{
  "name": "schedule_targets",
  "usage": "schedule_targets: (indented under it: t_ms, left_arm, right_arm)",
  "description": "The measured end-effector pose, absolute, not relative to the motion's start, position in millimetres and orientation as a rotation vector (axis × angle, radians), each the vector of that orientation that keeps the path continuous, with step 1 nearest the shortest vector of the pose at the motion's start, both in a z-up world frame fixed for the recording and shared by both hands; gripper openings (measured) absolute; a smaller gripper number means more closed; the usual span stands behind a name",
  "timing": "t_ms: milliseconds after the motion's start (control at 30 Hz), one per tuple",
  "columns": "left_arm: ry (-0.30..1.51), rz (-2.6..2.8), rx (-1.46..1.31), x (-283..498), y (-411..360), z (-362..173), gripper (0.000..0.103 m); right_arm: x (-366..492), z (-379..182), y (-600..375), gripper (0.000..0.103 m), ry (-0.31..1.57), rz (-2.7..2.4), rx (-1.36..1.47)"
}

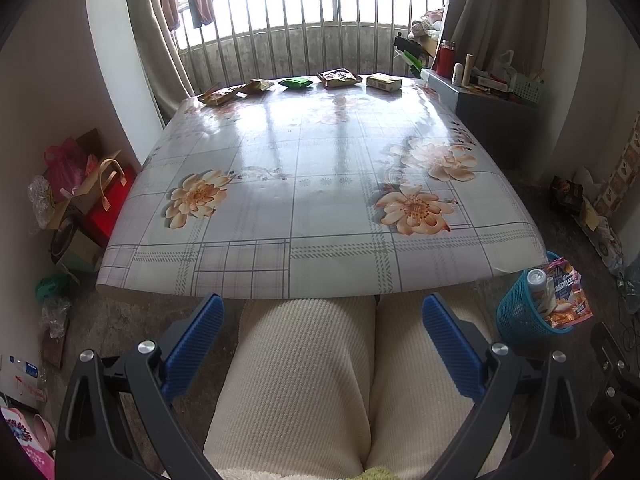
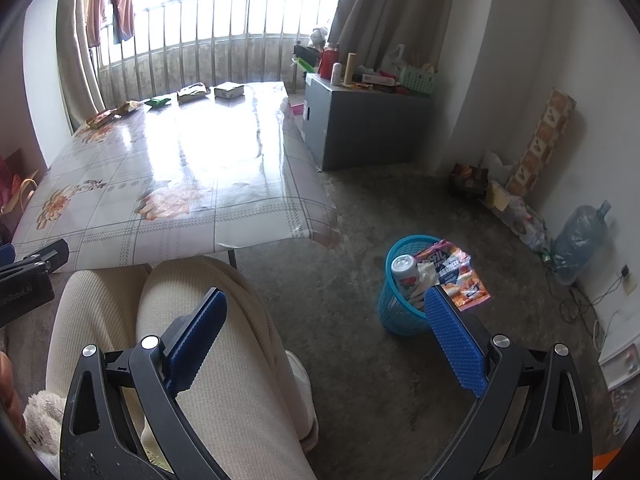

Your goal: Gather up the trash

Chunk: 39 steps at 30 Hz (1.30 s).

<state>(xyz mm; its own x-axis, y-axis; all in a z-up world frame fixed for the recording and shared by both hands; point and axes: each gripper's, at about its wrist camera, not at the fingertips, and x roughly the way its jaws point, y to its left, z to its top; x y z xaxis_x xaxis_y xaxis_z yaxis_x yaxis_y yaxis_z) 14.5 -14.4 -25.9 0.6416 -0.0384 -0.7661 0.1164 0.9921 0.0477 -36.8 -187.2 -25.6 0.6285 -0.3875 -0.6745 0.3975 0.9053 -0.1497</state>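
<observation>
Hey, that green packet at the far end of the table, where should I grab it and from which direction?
The green packet lies flat on the table between other wrappers, so a side approach looks crowded. Probably best to come down from above with the open left tongs, nearer that side, and pinch its near edge, which faces you and looks free.

Five snack wrappers along table's far edge, blue basket full
</observation>
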Motion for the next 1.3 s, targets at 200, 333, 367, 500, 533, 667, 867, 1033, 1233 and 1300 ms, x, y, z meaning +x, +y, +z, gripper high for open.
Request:
schedule_targets:
  t_ms: [200,333,367,500,533,667,867,1033,1233,1300]
  left_arm:
    - [0.871,-0.088,0.096,14.7,-14.5,-25.9,0.097]
    - [0.871,-0.089,0.098,14.4,-14.2,-26.1,0.097]
    - [0.871,-0.089,0.097,14.4,-14.2,-26.0,0.097]
    - [0.872,-0.091,0.099,12.6,-13.7,-27.0,0.097]
    - [0.873,-0.091,0.100,11.9,-13.5,-27.6,0.097]
    - [0.873,-0.091,0.101,12.2,-14.0,-27.2,0.097]
    - [0.874,-0.092,0.101,13.2,-14.2,-26.7,0.097]
    - [0.874,-0.093,0.104,12.3,-14.5,-27.2,0.097]
    - [0.876,-0.095,0.106,11.2,-15.5,-29.2,0.097]
    - [0.876,-0.096,0.107,9.9,-15.1,-29.6,0.097]
  right_arm:
    - [-37.1,-25.6,-185.9,0.095,0.769,-0.447,0.013]
    - [-37.1,-26.2,-186.8,0.095,0.771,-0.448,0.016]
    - [-37.2,-26.3,-186.5,0.095,0.771,-0.449,0.017]
    - [-37.9,-26.0,-186.2,0.095,0.771,-0.448,0.019]
    - [-37.8,-25.8,-186.1,0.095,0.771,-0.448,0.019]
    - [-38.1,-25.6,-186.4,0.095,0.771,-0.447,0.019]
    - [-38.7,-26.1,-187.1,0.095,0.770,-0.445,0.020]
    - [-38.7,-26.4,-187.3,0.095,0.770,-0.446,0.020]
    - [-38.9,-26.1,-187.7,0.095,0.769,-0.445,0.021]
    - [-39.0,-26.1,-187.8,0.095,0.769,-0.445,0.022]
